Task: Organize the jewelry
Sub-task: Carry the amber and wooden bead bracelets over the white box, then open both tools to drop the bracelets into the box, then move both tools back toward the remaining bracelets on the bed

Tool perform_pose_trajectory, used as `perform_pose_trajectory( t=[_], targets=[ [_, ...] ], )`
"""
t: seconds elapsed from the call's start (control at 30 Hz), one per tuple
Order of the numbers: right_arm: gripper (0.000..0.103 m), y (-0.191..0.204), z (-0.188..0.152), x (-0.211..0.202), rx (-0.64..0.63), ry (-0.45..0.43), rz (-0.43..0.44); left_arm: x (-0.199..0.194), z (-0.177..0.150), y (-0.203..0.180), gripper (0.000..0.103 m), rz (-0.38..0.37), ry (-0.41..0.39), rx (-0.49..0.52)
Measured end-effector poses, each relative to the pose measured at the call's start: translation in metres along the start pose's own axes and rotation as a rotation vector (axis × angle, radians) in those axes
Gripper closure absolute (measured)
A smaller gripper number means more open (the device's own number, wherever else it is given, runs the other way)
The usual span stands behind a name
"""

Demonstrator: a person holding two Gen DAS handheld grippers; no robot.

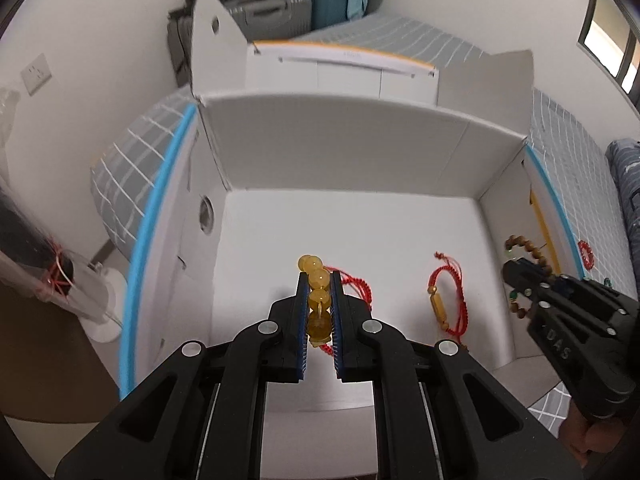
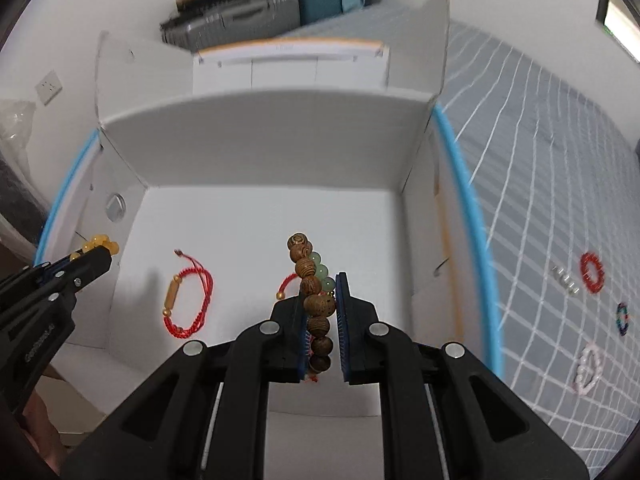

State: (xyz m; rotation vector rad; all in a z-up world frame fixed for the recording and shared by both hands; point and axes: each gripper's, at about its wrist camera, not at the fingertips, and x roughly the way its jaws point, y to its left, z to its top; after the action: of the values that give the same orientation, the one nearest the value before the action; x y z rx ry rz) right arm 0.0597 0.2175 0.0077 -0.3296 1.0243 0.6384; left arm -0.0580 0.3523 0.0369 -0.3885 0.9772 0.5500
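Note:
My left gripper (image 1: 319,280) is shut on a yellow bead bracelet (image 1: 318,278), held over the floor of a white open box (image 1: 344,148). My right gripper (image 2: 322,280) is shut on a brown wooden bead bracelet (image 2: 308,268) with green beads, also over the box. A red cord bracelet with a gold tube (image 1: 444,300) (image 2: 184,300) lies on the box floor between the two grippers. Another red cord bracelet (image 1: 358,286) (image 2: 286,284) lies partly hidden behind the fingers. Each gripper shows in the other's view, the right gripper (image 1: 510,270) at the right edge and the left gripper (image 2: 102,254) at the left.
The box stands on a bed with a grey checked sheet (image 2: 540,160). On the sheet to the right lie a red bead ring (image 2: 592,272), a dark multicoloured ring (image 2: 622,318), a pink-white bracelet (image 2: 588,368) and pearl beads (image 2: 566,282). Suitcases (image 1: 280,4) stand at the back.

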Motion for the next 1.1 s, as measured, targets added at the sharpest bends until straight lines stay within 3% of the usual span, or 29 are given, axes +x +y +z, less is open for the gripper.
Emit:
perform_pose_trajectory(
  t=[0.43, 0.47, 0.5, 0.57, 0.67, 0.73, 0.8, 0.9, 0.97, 1.1],
  targets=[
    [0.091, 0.003, 0.0, 0.015, 0.006, 0.063, 0.002, 0.03, -0.004, 0.003, 0.094, 0.001, 0.097, -0.003],
    [0.088, 0.005, 0.001, 0.015, 0.002, 0.06, -0.006, 0.03, -0.004, 0.003, 0.094, 0.001, 0.096, -0.002],
    [0.076, 0.006, 0.001, 0.013, -0.005, 0.05, -0.023, 0.03, -0.004, 0.003, 0.093, 0.001, 0.096, -0.004],
    [0.063, 0.005, 0.0, 0.011, -0.003, 0.035, -0.017, 0.03, -0.003, 0.003, 0.092, 0.005, 0.092, -0.004],
    [0.052, 0.006, 0.0, 0.003, -0.009, 0.011, -0.022, 0.025, -0.003, 0.003, 0.091, 0.02, 0.076, -0.005],
    [0.043, 0.006, 0.0, -0.003, -0.014, -0.011, -0.026, 0.02, -0.003, 0.002, 0.079, 0.031, 0.065, -0.005],
    [0.037, 0.005, -0.002, -0.011, -0.014, -0.031, -0.024, 0.013, -0.003, 0.001, 0.058, 0.041, 0.039, -0.003],
    [0.03, 0.003, -0.006, -0.023, -0.01, -0.064, -0.02, 0.003, -0.002, 0.0, 0.043, 0.053, 0.007, -0.003],
    [0.024, 0.002, -0.008, -0.033, -0.007, -0.095, -0.02, -0.005, -0.002, -0.001, 0.037, 0.056, -0.019, -0.005],
    [0.017, -0.005, -0.013, -0.055, 0.003, -0.147, -0.004, -0.018, -0.001, -0.006, 0.037, 0.046, -0.067, -0.013]
  ],
)
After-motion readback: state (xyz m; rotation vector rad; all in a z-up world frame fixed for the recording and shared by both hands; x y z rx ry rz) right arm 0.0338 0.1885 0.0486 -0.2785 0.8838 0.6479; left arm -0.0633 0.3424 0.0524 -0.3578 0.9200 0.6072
